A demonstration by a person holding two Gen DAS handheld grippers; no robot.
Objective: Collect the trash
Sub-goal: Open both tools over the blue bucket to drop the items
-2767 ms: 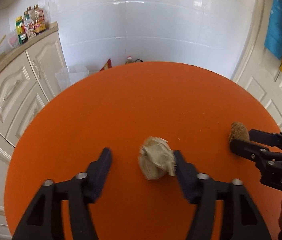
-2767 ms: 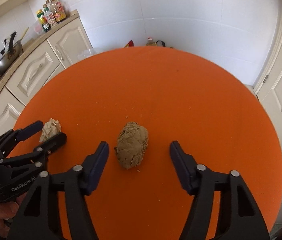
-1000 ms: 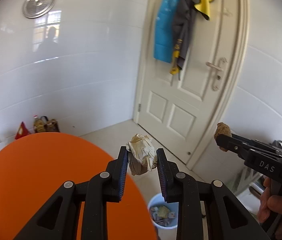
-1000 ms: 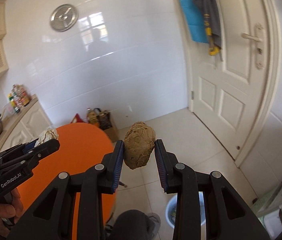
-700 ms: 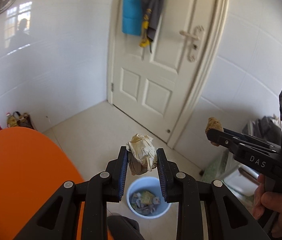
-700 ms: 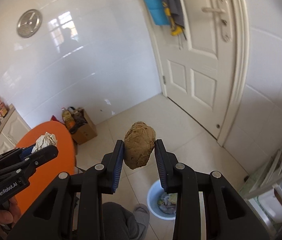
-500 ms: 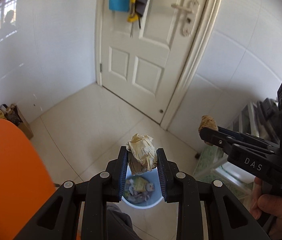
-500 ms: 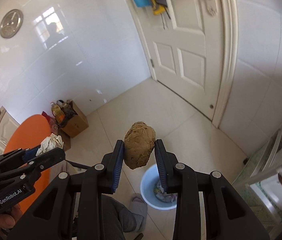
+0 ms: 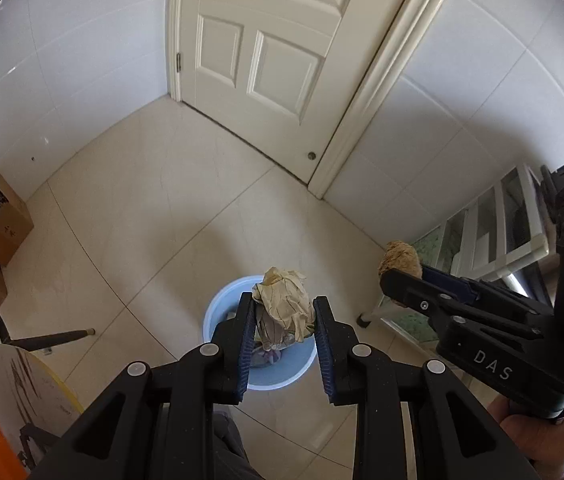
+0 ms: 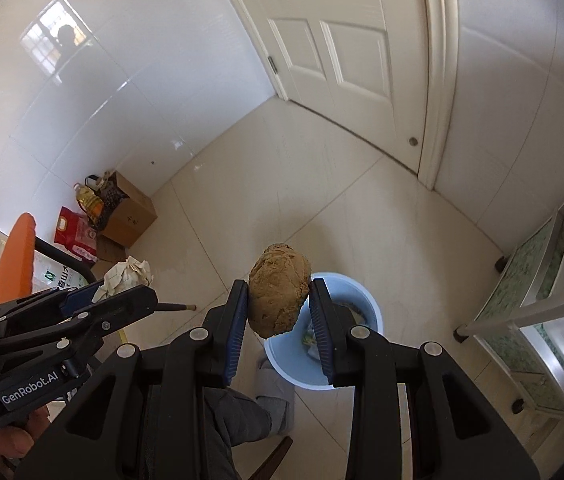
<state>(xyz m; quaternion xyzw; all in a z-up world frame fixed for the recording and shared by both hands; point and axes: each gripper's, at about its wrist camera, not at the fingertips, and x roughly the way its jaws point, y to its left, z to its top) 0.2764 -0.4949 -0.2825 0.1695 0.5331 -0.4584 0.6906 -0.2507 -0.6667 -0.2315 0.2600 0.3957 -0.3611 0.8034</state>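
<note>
Light-blue bin on the tiled floor, directly below and ahead of both tongs, already part-filled with scraps. Left tongs, narrowed onto a crumpled paper ball held across its middle; the ball appears light, soft and springy, so a gentle mid-body pinch should suffice. Right tongs, narrowed onto a brown lump, gripped at its widest part; judged denser and possibly crumbly, it may shed bits under a harder squeeze. Both pieces hang above the bin's rim.
</note>
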